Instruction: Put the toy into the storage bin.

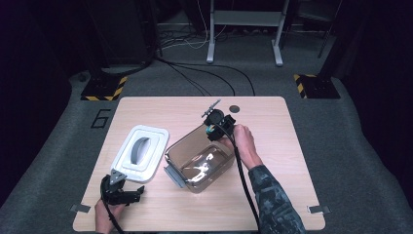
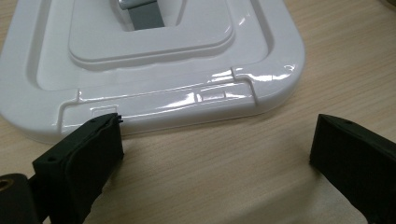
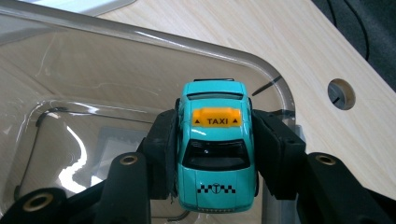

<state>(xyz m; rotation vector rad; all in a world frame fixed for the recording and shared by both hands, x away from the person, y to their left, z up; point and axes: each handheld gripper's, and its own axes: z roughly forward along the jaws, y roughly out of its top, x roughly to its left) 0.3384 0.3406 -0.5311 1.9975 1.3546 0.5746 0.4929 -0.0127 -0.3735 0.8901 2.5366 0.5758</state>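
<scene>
Teal toy taxi [image 3: 216, 144] sits clenched between the fingers [image 3: 161, 154] of our right gripper [image 1: 215, 127], poised over the far rim of the clear plastic container [image 1: 197, 161] on the worktop [image 1: 272, 146]. Our left gripper [image 1: 122, 194] rests near the white lid [image 1: 140, 152], its 2 fingers [image 2: 88, 154] spread apart and grasping nothing. We judge the main risk is letting go too early: the car could strike the rim, bounce outside, or roll off across the wood.

Black tongs [image 3: 215, 154], camouflage sleeve [image 1: 272, 200]
</scene>
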